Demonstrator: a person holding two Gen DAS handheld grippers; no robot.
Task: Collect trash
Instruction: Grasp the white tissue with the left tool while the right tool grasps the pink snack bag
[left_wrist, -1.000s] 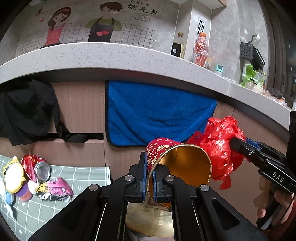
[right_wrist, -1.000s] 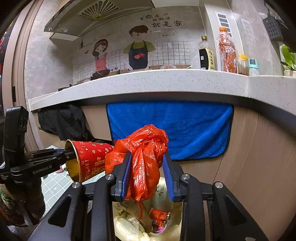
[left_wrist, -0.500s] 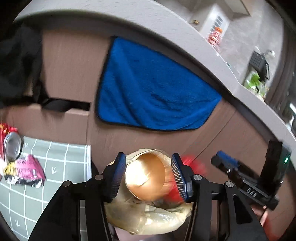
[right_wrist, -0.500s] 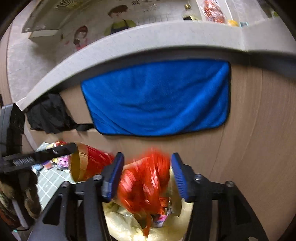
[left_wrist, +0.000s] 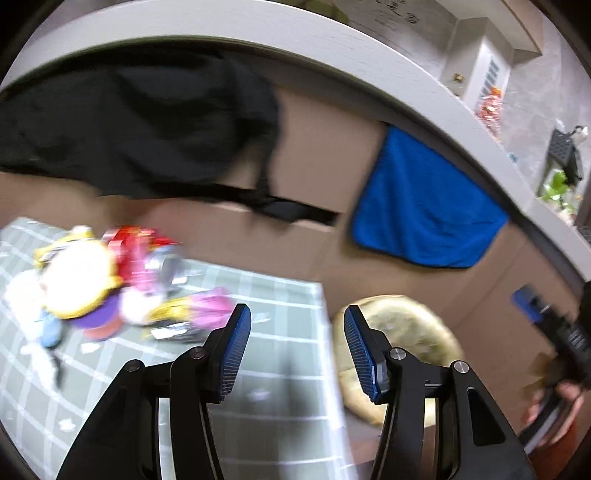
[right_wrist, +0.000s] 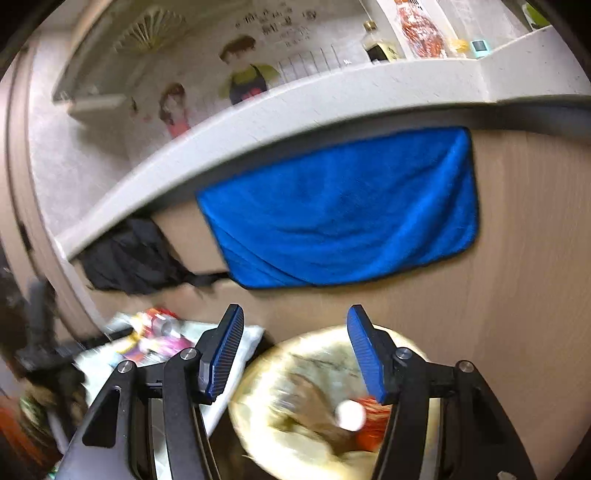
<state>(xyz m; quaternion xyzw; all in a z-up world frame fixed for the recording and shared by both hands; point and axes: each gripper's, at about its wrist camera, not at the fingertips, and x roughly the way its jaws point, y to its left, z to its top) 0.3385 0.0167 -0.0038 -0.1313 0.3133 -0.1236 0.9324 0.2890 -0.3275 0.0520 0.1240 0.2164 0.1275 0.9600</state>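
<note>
Trash pile (left_wrist: 107, 284) sits on the checked mat (left_wrist: 258, 369), up and left of the empty, wide-open left gripper (left_wrist: 295, 347), clearly the nearer one, while the right gripper (right_wrist: 295, 350) hangs spread and empty over the yellowish bin bag (right_wrist: 295, 406).

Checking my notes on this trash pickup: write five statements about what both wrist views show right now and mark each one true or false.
1. The left gripper is open and holds nothing. True.
2. The right gripper is shut on a red plastic bag. False: it is open and empty; something red lies in the yellow-lined bin below.
3. A pile of wrappers lies on the green checked mat. True.
4. The blue towel lies on the mat. False: it hangs on the cabinet front below the counter.
5. The bin stands to the left of the mat. False: it stands to its right.
</note>
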